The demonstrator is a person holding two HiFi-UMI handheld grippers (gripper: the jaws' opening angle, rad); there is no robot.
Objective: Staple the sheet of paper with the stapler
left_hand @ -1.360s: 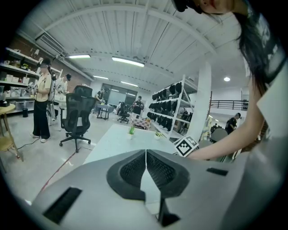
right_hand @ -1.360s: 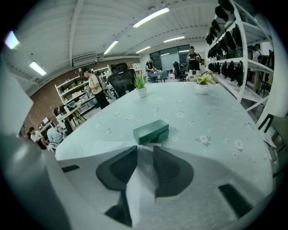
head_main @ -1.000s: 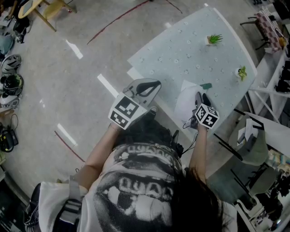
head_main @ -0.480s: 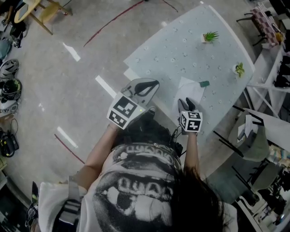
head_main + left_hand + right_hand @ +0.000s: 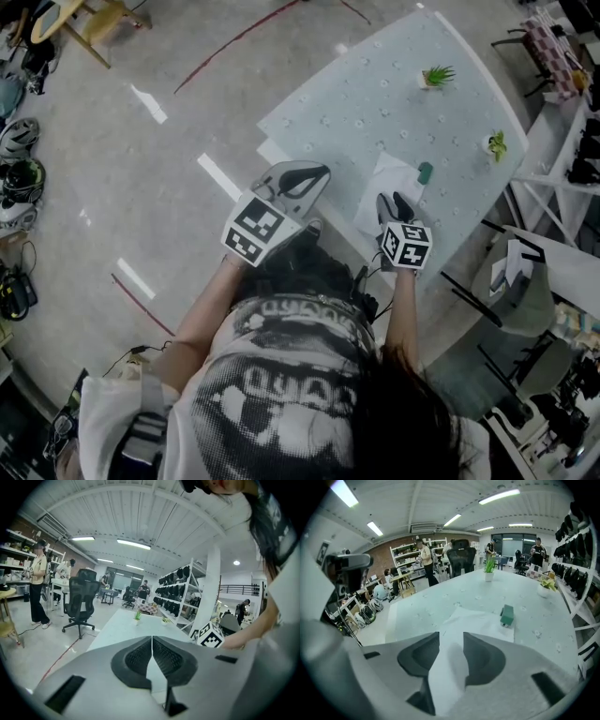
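head view: stapler [image 5: 425, 172] on the sheet [image 5: 386, 176], at its 1 o'clock corner, long axis about 12–6.
two pots [image 5: 433, 84] hold plants [image 5: 438, 73]; left tongs [image 5: 323, 172] pressed together; right tongs [image 5: 394, 198] have just been opening, spread, sheet showing between them.

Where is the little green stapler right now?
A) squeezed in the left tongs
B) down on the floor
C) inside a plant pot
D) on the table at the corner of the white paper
D: the green stapler sits on the table, right at the far corner of the sheet of paper.
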